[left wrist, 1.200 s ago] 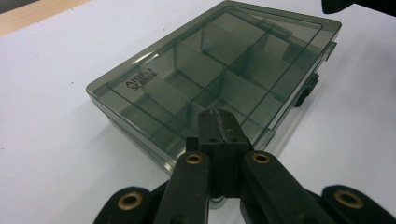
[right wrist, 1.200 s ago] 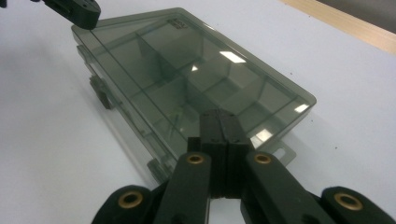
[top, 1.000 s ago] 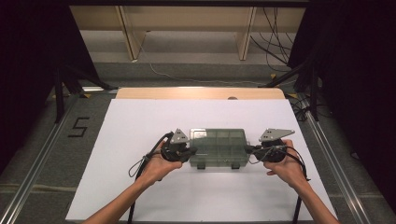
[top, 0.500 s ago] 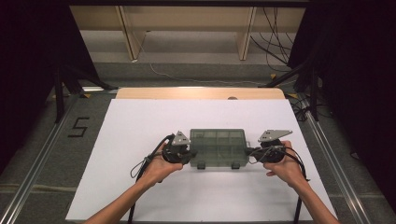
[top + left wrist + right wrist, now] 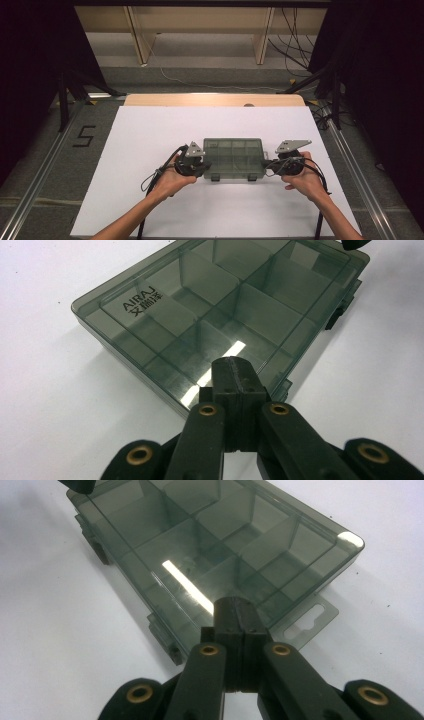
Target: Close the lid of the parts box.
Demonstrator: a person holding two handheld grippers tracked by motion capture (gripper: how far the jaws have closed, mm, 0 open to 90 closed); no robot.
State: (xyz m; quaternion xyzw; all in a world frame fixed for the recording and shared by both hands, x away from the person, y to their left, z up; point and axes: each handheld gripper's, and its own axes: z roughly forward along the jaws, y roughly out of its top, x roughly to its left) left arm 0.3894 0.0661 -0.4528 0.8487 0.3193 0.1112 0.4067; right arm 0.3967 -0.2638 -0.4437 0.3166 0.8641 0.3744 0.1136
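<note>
Smoky plastic organizer box lies lid-down-shut on the white table, near the middle, latches on its near edge. My left claw presses its clenched jaws against the box's left end; my right claw, jaws likewise pressed together with nothing between them, meets the right end.

The compartment box is set on the white table, flanked by the left gripper and the right gripper at its ends
</note>
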